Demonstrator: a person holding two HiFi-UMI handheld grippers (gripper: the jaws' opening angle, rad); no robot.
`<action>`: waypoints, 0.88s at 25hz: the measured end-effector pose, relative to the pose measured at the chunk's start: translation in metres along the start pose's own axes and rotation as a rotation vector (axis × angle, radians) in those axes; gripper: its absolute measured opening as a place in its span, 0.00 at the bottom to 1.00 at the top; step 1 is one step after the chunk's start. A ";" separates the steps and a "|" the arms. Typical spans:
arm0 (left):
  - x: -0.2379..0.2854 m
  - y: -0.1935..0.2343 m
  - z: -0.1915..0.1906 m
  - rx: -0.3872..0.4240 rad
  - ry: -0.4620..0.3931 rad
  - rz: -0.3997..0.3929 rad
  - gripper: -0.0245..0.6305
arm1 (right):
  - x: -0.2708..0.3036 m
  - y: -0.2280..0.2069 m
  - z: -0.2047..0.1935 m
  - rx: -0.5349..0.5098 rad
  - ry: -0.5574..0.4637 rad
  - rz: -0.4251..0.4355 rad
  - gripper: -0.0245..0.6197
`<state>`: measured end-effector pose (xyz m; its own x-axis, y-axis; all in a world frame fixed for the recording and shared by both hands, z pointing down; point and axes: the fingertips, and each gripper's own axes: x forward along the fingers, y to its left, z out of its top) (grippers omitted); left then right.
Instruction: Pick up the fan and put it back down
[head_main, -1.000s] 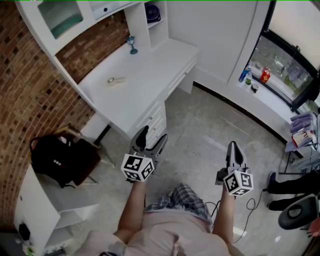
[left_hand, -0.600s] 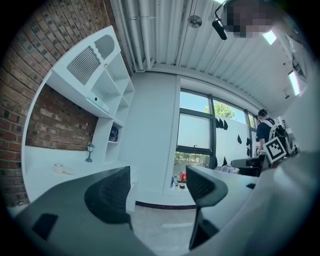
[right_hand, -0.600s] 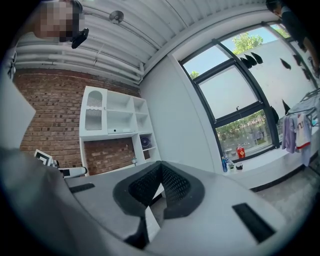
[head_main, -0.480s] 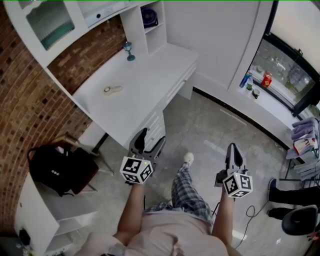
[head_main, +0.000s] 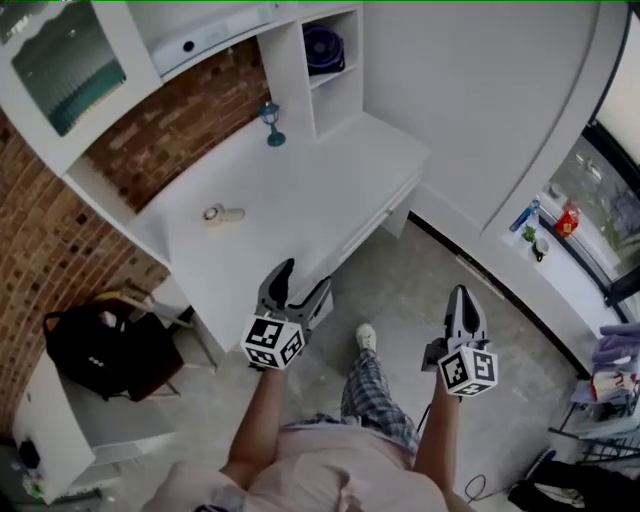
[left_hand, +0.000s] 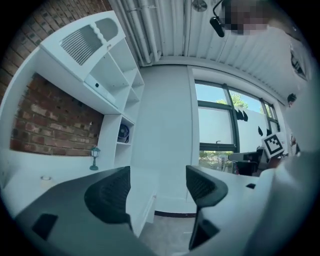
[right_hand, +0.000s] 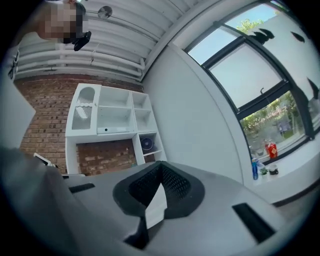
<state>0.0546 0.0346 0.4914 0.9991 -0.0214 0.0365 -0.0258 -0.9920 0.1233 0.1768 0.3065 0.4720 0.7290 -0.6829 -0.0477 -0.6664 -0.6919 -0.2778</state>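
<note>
Fan (head_main: 323, 45) stands in a shelf cubby (head_main: 340, 75) at the upper middle of the head view, above the white table (head_main: 300, 200) and well apart from both grippers at the lower middle. The left gripper (head_main: 300, 285) holds its fingers apart with nothing between them; the right gripper (head_main: 462, 300) has its fingers together, empty. The cubby looks tight, so a skewed reach could push the fan deeper, or clip the small blue lamp (head_main: 271, 122) near it.

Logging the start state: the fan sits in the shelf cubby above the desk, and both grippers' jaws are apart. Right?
Only the left gripper has its jaws apart. The right gripper view shows the right gripper with jaws together, empty. The fan is in the cubby.
</note>
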 end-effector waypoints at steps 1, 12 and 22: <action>0.022 0.009 0.008 0.006 -0.010 0.019 0.55 | 0.029 -0.004 0.005 -0.003 0.010 0.029 0.06; 0.152 0.118 0.048 -0.027 -0.033 0.256 0.55 | 0.289 0.004 0.020 -0.018 0.122 0.320 0.06; 0.135 0.203 0.046 -0.049 -0.026 0.523 0.55 | 0.407 0.088 -0.018 0.003 0.221 0.586 0.06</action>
<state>0.1859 -0.1750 0.4755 0.8529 -0.5157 0.0814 -0.5221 -0.8410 0.1418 0.4117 -0.0365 0.4453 0.1923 -0.9813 0.0068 -0.9449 -0.1871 -0.2687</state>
